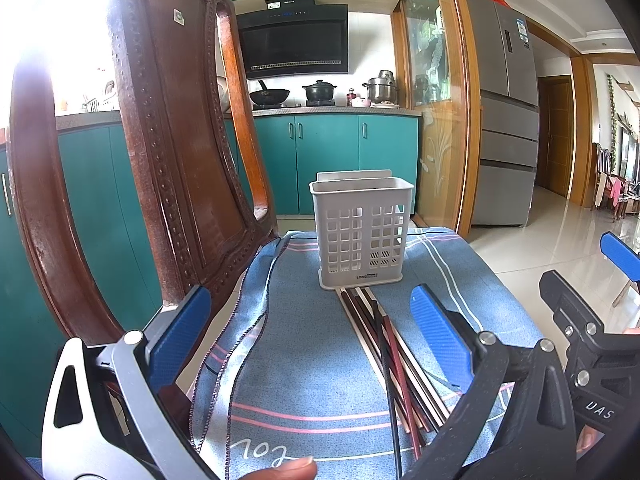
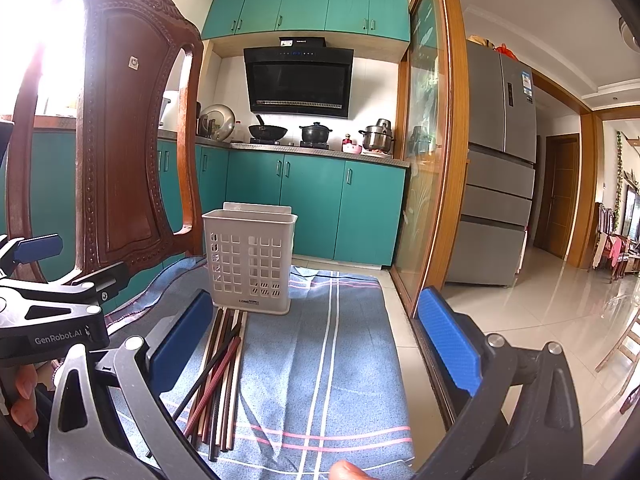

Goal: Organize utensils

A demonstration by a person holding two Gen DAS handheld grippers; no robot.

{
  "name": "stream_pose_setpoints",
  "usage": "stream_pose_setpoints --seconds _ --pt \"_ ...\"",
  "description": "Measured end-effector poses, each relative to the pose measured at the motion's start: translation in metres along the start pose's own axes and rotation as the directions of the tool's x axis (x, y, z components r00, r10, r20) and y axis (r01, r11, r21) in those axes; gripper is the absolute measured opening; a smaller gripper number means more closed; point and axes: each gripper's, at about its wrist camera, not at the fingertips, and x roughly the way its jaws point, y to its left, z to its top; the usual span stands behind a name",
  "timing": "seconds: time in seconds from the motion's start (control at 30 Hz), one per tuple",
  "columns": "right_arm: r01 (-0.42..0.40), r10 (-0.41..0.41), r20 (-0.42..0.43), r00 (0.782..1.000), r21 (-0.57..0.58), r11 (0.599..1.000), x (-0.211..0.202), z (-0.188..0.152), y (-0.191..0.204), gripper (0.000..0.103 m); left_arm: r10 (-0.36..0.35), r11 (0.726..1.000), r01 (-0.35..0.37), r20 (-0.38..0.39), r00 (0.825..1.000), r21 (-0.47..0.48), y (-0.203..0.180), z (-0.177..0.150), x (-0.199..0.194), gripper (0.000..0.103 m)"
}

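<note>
A loose bundle of chopsticks lies flat on the blue striped cloth covering the surface, their long axes running near to far, with the far tips almost touching the foot of the white slotted utensil holder, which stands upright at the far middle of the cloth. Both grippers hover low at the near edge, jaws spread wide and holding nothing. From the left gripper the bundle sits right of centre, close by its right finger; from the right gripper the same chopsticks lie left of centre, just inside its left finger. Neither arm looks clearly nearer, though the right gripper's left pad seems to overlap the bundle's edge. Since the sticks run along the fingers' own direction, a pick would probably call for closing across them from either side. A carved wooden chair back stands at the far left
</note>
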Motion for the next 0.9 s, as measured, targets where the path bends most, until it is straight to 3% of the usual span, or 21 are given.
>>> stream_pose_setpoints --seconds 0.9 --pt "0.003 -0.003 -0.006 1.0 0.001 1.0 0.0017 -0.0017 0.0004 0.1 0.0 1.0 0.0 -0.009 1.0 0.024 -0.0065 -0.0034 0.0019 0.1"
